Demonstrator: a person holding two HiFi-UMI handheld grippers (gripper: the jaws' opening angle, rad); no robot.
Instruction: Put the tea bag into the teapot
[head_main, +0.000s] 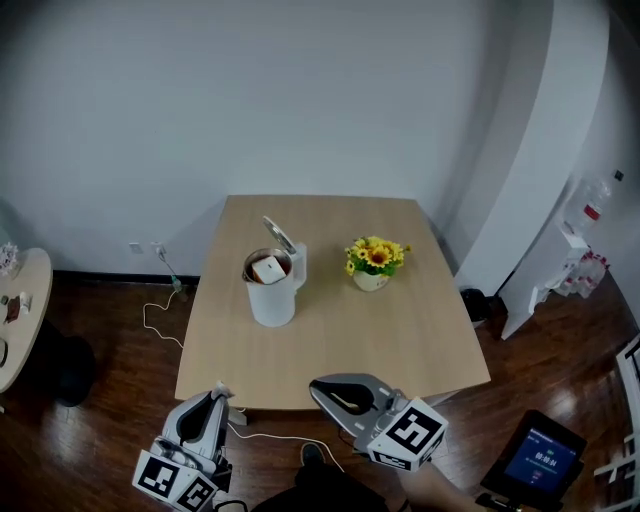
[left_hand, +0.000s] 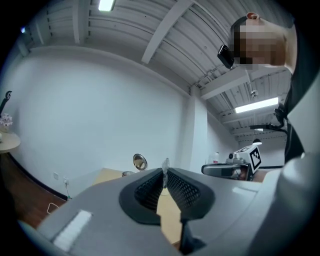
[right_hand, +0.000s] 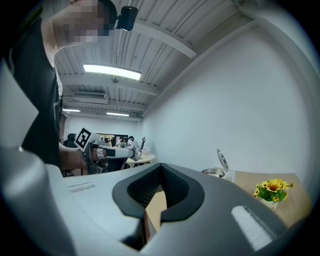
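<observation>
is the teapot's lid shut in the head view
No, the lid stands flipped up at the back of the teapot, leaving its mouth open.

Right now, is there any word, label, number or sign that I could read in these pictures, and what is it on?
Nothing here can be read.
Dark tablet with blue screen, lower right: pale characters, too small to read.
Clear bottle with red label, far right: blurred.
Black-and-white marker cubes: square patterns only, no words.
White teapot with open lid: no print shows.
</observation>
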